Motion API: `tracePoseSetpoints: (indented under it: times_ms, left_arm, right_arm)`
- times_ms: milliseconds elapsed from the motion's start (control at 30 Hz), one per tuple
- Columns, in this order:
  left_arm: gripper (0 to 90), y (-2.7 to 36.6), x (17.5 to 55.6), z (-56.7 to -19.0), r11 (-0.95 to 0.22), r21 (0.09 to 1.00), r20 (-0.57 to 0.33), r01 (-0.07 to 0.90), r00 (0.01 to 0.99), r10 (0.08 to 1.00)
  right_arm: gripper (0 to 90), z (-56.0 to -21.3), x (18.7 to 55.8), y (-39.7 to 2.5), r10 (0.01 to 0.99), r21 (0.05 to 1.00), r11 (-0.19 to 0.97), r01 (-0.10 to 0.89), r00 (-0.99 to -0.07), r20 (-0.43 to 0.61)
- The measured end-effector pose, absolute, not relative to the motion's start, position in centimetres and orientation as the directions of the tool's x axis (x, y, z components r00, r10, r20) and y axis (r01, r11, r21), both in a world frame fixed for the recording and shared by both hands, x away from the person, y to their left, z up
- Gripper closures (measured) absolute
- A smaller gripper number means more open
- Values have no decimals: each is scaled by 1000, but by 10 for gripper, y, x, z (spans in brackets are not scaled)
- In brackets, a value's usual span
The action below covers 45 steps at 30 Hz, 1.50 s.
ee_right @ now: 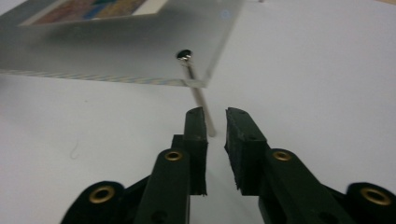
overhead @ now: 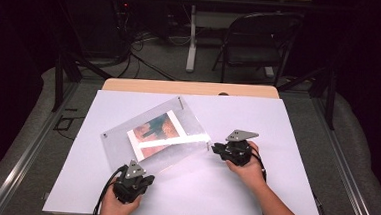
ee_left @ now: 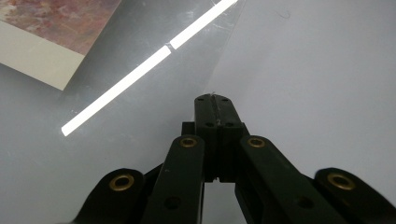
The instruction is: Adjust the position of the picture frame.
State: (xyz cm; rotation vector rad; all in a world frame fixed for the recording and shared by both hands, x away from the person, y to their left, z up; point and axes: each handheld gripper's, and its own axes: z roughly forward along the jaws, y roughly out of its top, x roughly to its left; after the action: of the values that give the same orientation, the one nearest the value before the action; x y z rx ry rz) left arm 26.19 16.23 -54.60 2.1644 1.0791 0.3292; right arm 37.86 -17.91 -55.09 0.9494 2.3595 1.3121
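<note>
Around the clear rectangular acrylic photo frame (overhead: 156, 135) we see little: the white table board (overhead: 283, 193) lies bare about it, and a black folding chair (overhead: 257, 41) stands well beyond its far edge. The frame lies tilted near the board's middle, sandwiching a white-bordered print in reddish and teal tones (overhead: 158, 134). A thin silver metal pin (ee_right: 200, 95) sits through a hole at its right corner. Our right gripper (ee_right: 215, 119) hangs just beside that pin, its black jaws slightly parted. Our left gripper (ee_left: 214, 105) sits at the frame's near edge, jaws pressed together; whether they pinch the edge we cannot tell.
</note>
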Motion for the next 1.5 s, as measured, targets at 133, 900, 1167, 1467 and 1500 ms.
tracePoseSetpoints:
  times_ms: [133, 900, 1167, 1467, 1500]
  left_arm:
    - [900, 160, 261, -547, -432, 668, -59, 605, 622, 780]
    - [900, 163, 261, -550, -431, 641, -74, 635, 610, 789]
    - [900, 173, 269, -551, -345, 650, -160, 677, 566, 809]
    - [900, 171, 286, -550, -301, 658, -206, 690, 550, 810]
    - [900, 170, 288, -549, -307, 653, -211, 693, 556, 804]
  right_arm:
    - [695, -556, 382, -166, 655, 837, 410, 363, -756, 8]
    - [844, -559, 388, -142, 655, 822, 470, 321, -752, -81]
    - [851, -557, 371, -145, 623, 806, 511, 300, -775, -107]
    - [853, -554, 341, -160, 607, 793, 533, 296, -786, -115]
    - [853, -554, 339, -162, 606, 792, 534, 295, -787, -115]
